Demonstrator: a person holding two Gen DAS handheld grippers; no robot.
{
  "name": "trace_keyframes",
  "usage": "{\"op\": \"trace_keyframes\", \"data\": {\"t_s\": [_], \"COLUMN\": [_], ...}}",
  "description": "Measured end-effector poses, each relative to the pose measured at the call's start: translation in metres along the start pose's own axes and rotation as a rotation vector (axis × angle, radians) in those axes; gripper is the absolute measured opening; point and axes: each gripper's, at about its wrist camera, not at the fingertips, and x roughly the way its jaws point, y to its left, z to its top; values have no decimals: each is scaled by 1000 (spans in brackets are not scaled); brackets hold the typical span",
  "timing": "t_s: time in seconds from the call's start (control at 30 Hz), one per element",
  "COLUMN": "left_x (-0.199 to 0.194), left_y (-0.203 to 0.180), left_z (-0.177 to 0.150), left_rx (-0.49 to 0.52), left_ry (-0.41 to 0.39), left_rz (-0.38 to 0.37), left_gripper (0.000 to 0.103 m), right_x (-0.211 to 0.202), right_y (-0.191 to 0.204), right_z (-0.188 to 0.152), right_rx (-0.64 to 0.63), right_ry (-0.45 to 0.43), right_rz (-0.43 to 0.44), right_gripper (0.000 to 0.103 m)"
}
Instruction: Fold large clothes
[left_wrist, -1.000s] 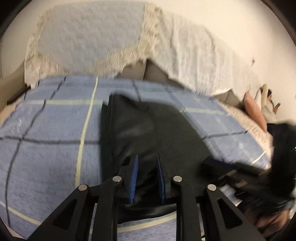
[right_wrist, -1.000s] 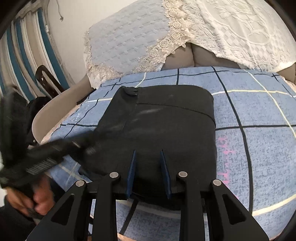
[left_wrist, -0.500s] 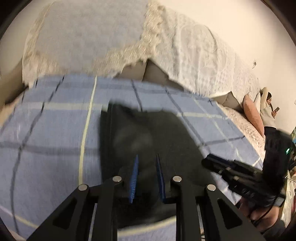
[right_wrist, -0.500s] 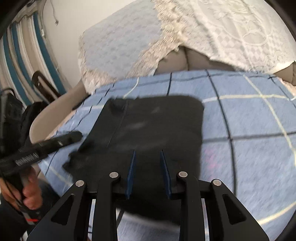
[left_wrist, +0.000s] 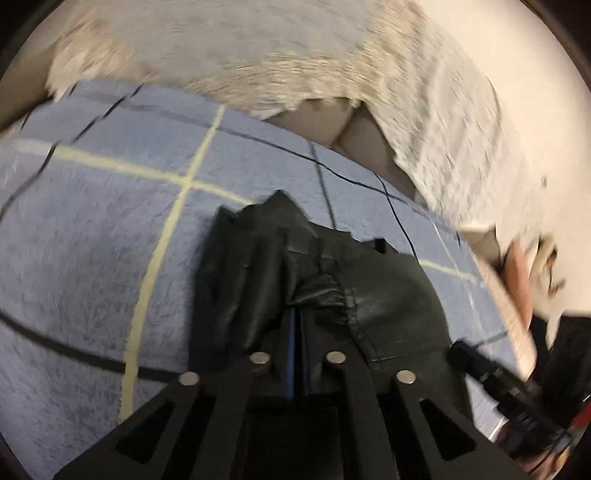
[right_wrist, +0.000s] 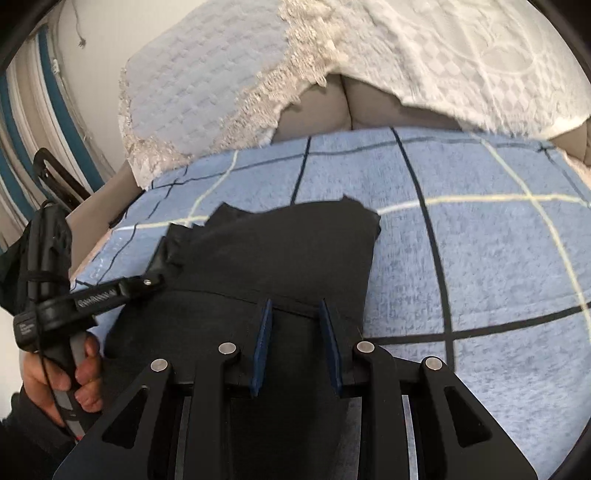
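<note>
- Left wrist view: the left hand-held gripper (left_wrist: 298, 325) has just closed, pinching a bunched fold of the black garment (left_wrist: 388, 295), which lies on the blue checked cover (left_wrist: 92, 258).
- The right hand-held gripper (right_wrist: 295, 321) hangs over the garment's near edge, jaws parted, gripping nothing.

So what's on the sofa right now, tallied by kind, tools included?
Black garments: 1, the black garment, lying on the blanket.
Blue checked blankets: 1, the blue checked blanket.
Lace sofa covers: 2, the bluish lace cover and the white lace cover.
Tools: 2, the left tool shut on a garment fold, and the right tool open.
Total: 6.
</note>
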Motion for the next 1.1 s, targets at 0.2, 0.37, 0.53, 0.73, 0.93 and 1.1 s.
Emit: {"op": "trace_keyframes", "data": {"t_s": [0.2, 0.37, 0.53, 0.73, 0.93, 1.1], "left_x": [-9, -4, 17, 17, 18, -24], "left_y": [-22, -35, -16, -4, -8, -16], "left_z": [13, 33, 24, 15, 21, 13], "left_rx": [69, 163, 110, 63, 66, 86], "left_ry": [31, 4, 38, 9, 48, 21], "left_rz": [39, 105, 104, 83, 87, 33], "left_gripper": [5, 18, 18, 13, 13, 22], "right_x": [-3, 10, 48, 64, 58, 0], "right_y": [-6, -10, -19, -31, -28, -12], "right_z": [9, 33, 42, 33, 36, 21], "right_rx": [7, 0, 7, 61, 36, 20], "right_ry": [2, 5, 69, 86, 104, 36], "right_rz": [11, 19, 2, 23, -24, 14], "right_gripper": [28, 28, 28, 28, 28, 29]}}
